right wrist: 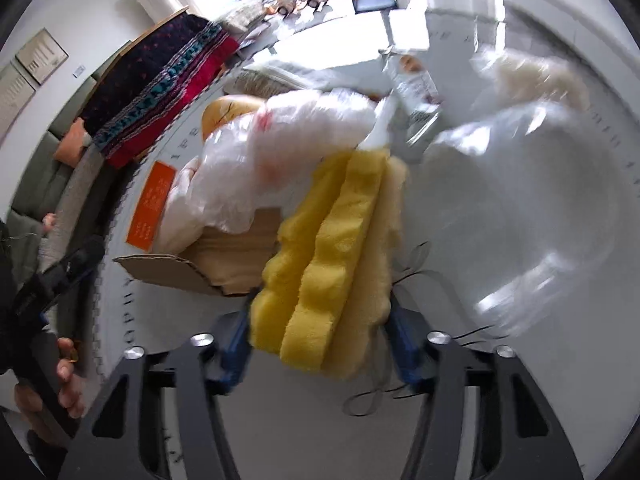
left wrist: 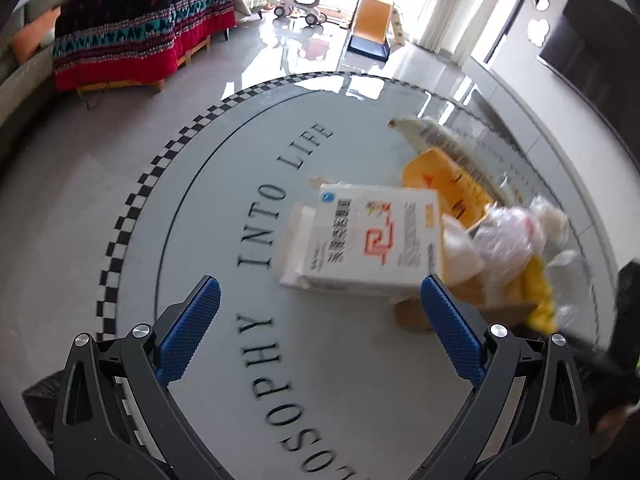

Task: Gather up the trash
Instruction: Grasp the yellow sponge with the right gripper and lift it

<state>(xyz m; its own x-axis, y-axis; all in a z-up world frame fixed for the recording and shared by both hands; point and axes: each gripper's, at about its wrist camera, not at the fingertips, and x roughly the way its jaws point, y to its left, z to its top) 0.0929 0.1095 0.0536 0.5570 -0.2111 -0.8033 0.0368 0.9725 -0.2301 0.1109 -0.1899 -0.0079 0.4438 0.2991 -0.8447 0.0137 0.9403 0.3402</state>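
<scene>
A heap of trash lies on the round glass table [left wrist: 240, 360]. In the left wrist view, a white carton with red print [left wrist: 372, 236] lies nearest, with an orange packet [left wrist: 444, 176], a clear plastic bag [left wrist: 508, 240] and yellow foam [left wrist: 540, 292] behind it. My left gripper [left wrist: 320, 296] is open and empty just short of the carton. In the right wrist view, my right gripper [right wrist: 320, 340] is shut on the yellow foam piece [right wrist: 332, 252]. Behind the foam lie a plastic bag [right wrist: 288, 156] and flat cardboard [right wrist: 224, 260].
A clear crumpled plastic sheet [right wrist: 520, 200] lies on the table to the right of the foam. An orange label [right wrist: 152, 204] is at the left. A couch with a red and dark blanket [left wrist: 136, 32] stands beyond the table. Toys sit on the floor near the window.
</scene>
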